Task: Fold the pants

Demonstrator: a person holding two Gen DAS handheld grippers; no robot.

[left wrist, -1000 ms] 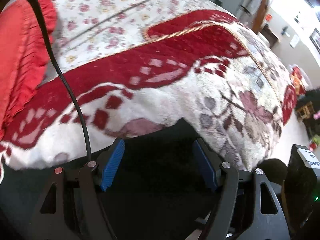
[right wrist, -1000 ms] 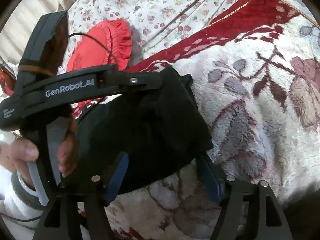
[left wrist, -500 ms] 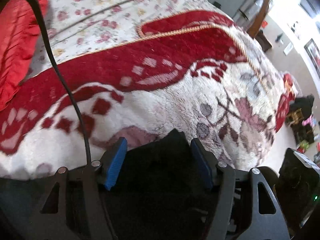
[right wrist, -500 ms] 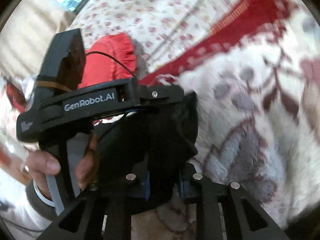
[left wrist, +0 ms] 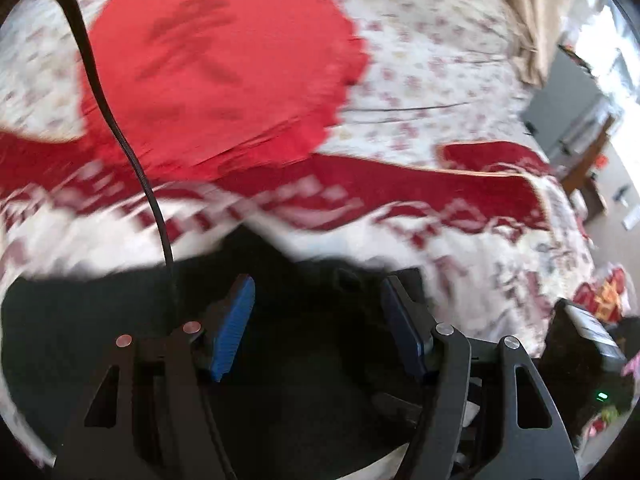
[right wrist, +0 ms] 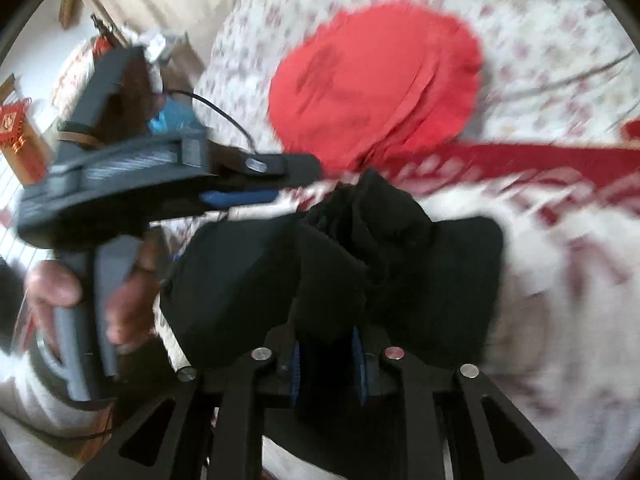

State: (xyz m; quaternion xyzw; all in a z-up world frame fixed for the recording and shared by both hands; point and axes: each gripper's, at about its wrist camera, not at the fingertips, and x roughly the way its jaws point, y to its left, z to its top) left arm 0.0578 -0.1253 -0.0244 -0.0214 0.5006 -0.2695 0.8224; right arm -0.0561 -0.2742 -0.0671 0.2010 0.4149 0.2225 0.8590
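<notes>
The black pants (right wrist: 400,264) are bunched on the plush white and red blanket. My right gripper (right wrist: 328,364) is shut on a fold of them and holds the bundle up off the blanket. In the left wrist view the pants (left wrist: 312,360) fill the lower frame. My left gripper (left wrist: 316,312) is open, its blue pads on either side of the black cloth. In the right wrist view the left gripper (right wrist: 248,196) shows side-on at the left, by the top of the bundle.
A red ruffled cushion (left wrist: 216,64) lies on the floral bedsheet (left wrist: 432,80) beyond the blanket (left wrist: 500,248). The cushion also shows in the right wrist view (right wrist: 376,84). A cable (left wrist: 120,132) hangs across the left wrist view. Room floor and furniture lie at far right.
My right gripper closed on the pants and lifted them into a bundle. Both grippers swung toward the red cushion, which now fills more of each view. The left gripper stays open.
</notes>
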